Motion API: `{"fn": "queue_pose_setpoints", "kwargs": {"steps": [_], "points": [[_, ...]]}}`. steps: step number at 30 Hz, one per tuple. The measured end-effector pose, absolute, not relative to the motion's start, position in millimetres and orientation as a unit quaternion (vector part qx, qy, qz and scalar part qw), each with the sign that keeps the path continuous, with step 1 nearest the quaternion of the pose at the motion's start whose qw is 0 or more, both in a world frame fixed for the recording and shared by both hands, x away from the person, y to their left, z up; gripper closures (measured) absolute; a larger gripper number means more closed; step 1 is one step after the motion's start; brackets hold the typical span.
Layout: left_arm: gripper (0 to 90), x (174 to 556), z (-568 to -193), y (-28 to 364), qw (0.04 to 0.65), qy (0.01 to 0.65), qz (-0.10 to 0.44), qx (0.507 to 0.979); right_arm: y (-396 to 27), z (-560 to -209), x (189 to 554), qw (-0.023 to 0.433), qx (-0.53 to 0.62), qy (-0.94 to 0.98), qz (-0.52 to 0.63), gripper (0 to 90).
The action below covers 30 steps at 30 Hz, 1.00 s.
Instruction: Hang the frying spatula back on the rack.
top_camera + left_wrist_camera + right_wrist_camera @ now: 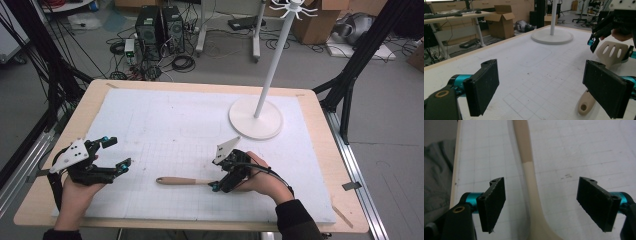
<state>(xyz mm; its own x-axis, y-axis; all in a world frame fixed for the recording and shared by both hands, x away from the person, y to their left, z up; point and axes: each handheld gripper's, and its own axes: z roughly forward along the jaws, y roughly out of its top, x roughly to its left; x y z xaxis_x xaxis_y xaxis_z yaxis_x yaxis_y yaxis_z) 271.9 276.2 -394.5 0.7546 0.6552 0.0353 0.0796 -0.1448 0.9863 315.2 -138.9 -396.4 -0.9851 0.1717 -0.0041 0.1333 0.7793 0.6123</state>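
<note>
My left claw (116, 152) is black, with a pale grey three-cornered plate on top, teal collars behind flat black jaws, and a brass-ringed hole low on its body. My right claw (216, 185) matches it: same grey plate, same teal collars, small screws at each jaw's corner, and a black cable looping over the hand. Both my sleeves are dark.

Slotted spatula (612, 53) is showing matt beige plastic, handle end looking like smooth wood. Fingers (495, 202) are wearing rough black pads. Desk (85, 107) is showing a pale wood rim under matt white gridded sheet (175, 125).
</note>
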Motion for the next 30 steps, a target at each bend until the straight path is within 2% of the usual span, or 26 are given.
{"fn": "queue_pose_setpoints", "kwargs": {"steps": [2,3,8,9,14,21,30], "points": [[13.9,271.9,-394.6,276.1,0.602,0.256,0.238,0.718,-134.6,-398.5,314.6,0.030,0.072,0.947,0.310,27.0],[13.9,272.0,-394.9,275.8,0.602,0.256,0.238,0.718,-131.4,-399.6,314.5,0.027,0.068,0.951,0.300,31.7],[13.9,272.1,-394.8,275.2,0.601,0.256,0.238,0.719,-126.7,-402.3,315.7,0.029,0.059,0.957,0.281,37.0],[13.9,272.1,-394.7,275.1,0.601,0.254,0.238,0.719,-124.8,-404.8,315.9,0.029,0.055,0.962,0.266,41.1],[13.9,272.1,-394.7,275.4,0.601,0.255,0.237,0.719,-121.1,-410.9,315.9,0.026,0.049,0.969,0.240,45.4],[13.9,272.4,-394.6,274.4,0.600,0.252,0.235,0.722,-114.3,-414.4,319.2,0.012,0.047,0.975,0.216,60.6],[14.0,272.2,-394.4,273.4,0.601,0.251,0.233,0.722,-104.6,-411.7,319.9,0.004,0.051,0.982,0.181,65.7]]}}
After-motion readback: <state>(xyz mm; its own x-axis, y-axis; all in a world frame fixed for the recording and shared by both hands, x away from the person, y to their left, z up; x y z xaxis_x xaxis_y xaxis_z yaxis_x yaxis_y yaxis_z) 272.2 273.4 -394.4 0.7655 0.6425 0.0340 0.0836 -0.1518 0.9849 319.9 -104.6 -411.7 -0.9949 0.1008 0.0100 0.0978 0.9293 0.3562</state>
